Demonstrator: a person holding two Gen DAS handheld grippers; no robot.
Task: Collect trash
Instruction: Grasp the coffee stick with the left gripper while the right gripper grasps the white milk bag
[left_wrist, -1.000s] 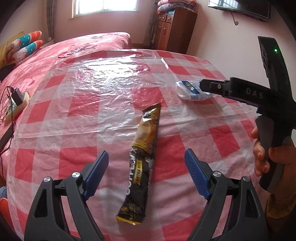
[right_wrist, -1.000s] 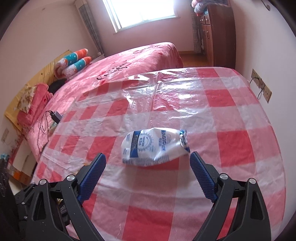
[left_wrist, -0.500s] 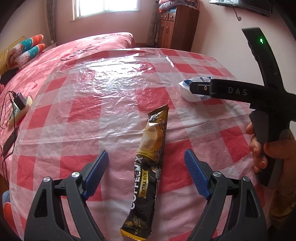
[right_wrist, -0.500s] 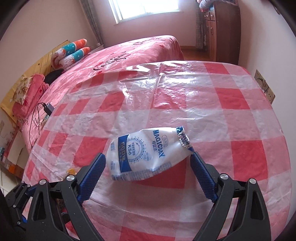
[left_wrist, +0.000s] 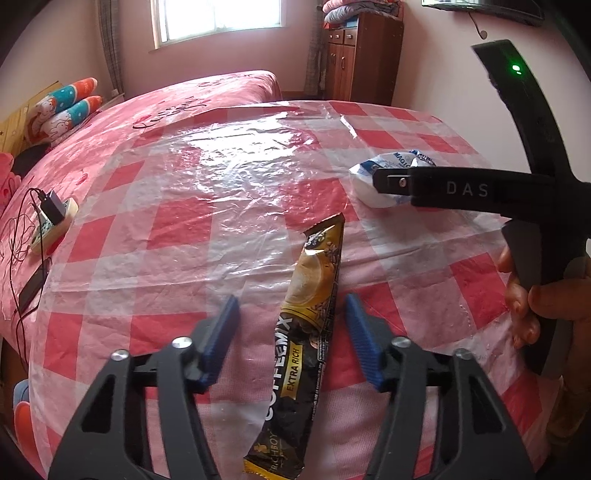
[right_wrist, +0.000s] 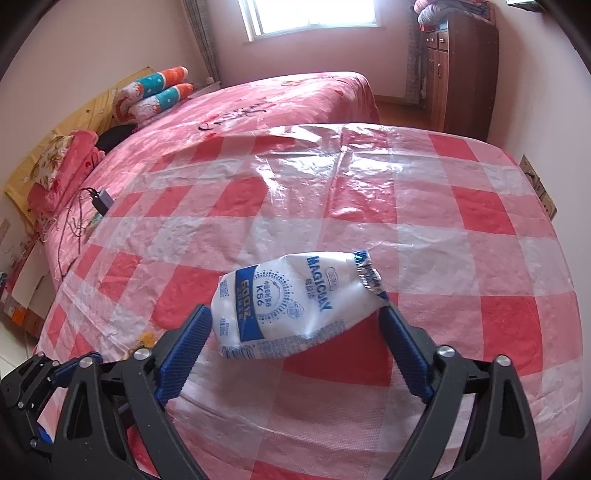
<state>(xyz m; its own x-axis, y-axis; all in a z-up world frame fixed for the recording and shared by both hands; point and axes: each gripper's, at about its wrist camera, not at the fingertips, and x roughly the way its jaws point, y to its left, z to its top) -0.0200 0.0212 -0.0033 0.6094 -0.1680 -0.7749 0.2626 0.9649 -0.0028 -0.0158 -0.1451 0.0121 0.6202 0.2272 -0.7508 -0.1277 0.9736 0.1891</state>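
- My right tongs (left_wrist: 391, 182) cover the near side of the white pouch (left_wrist: 384, 166) in the left view.
- My left tongs (right_wrist: 44, 384), beside my right ones, are cut off by the edge.
- The small print on the coffee sachet (left_wrist: 306, 332) between my left tongs is unreadable.

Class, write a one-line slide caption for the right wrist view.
Open right gripper straddling a white and blue bag lying on the red checked tablecloth.

Two pieces of trash lie on the tabletop (left_wrist: 229, 206): one coffee-mix sachet (left_wrist: 306, 332) and one white pouch (right_wrist: 291, 302). Two grippers show, left gripper (left_wrist: 291, 332) and right gripper (right_wrist: 295, 347). One power strip (left_wrist: 51, 221), one phone (left_wrist: 33, 288).
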